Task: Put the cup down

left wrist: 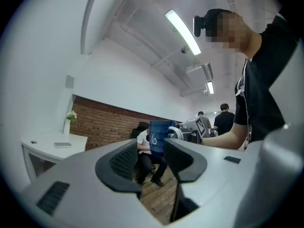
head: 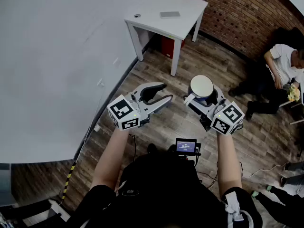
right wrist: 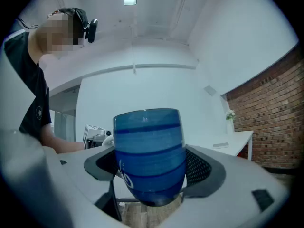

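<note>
A blue striped cup (right wrist: 149, 151) with a white inside (head: 202, 86) is held upright in the air above the wooden floor. My right gripper (right wrist: 149, 167) is shut on it, one pad pressing on each side of its lower body; the head view shows this gripper (head: 203, 98) at centre right. My left gripper (head: 156, 97) hovers to the cup's left, open, with nothing between its fingers. In the left gripper view the cup (left wrist: 160, 137) shows beyond the left gripper (left wrist: 152, 163), still in the right one's grip.
A white table (head: 185, 23) with a flat grey item (head: 170, 14) stands ahead by the brick wall (head: 237, 13). A white wall runs along the left. A person (head: 280, 65) sits at the right. Cables lie on the wooden floor (head: 156, 70).
</note>
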`<state>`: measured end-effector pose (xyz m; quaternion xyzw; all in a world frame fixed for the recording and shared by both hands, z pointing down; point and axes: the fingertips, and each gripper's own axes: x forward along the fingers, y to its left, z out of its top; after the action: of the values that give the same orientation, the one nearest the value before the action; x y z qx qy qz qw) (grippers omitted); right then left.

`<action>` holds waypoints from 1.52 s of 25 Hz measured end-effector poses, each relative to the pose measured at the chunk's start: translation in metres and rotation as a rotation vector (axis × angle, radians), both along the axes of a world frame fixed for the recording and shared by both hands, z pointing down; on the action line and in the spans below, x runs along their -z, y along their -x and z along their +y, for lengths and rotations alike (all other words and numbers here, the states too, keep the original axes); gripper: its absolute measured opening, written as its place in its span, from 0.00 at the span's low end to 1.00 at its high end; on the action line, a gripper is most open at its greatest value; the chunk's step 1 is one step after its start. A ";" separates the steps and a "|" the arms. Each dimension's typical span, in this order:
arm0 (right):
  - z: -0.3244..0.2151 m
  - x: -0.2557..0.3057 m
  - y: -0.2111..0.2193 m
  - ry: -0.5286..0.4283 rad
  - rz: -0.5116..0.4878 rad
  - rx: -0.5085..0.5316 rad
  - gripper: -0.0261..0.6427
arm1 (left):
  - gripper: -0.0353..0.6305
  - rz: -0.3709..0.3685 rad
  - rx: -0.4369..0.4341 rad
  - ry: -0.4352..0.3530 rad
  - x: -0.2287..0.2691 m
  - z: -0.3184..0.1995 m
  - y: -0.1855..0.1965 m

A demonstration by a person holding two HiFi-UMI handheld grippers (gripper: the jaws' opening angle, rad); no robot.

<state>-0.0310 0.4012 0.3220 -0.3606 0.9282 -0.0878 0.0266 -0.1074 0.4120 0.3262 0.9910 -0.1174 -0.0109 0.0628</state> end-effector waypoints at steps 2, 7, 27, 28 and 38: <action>0.000 0.001 0.001 -0.001 -0.001 0.003 0.64 | 0.30 -0.002 0.002 0.002 -0.002 -0.002 0.001; 0.000 0.001 0.002 0.002 -0.006 0.008 0.64 | 0.30 0.001 0.002 0.004 0.000 -0.003 0.000; -0.002 0.001 -0.043 0.013 -0.040 0.017 0.64 | 0.30 -0.029 0.008 0.014 0.000 -0.005 -0.044; -0.001 0.000 -0.046 0.012 -0.041 0.020 0.64 | 0.30 -0.032 0.012 0.013 -0.002 -0.005 -0.047; -0.004 -0.014 -0.067 0.011 -0.040 0.051 0.64 | 0.30 -0.033 0.045 0.003 -0.012 -0.007 -0.068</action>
<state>0.0361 0.3968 0.3357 -0.3353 0.9358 -0.1008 0.0408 -0.0394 0.4053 0.3385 0.9881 -0.1407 0.0043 0.0622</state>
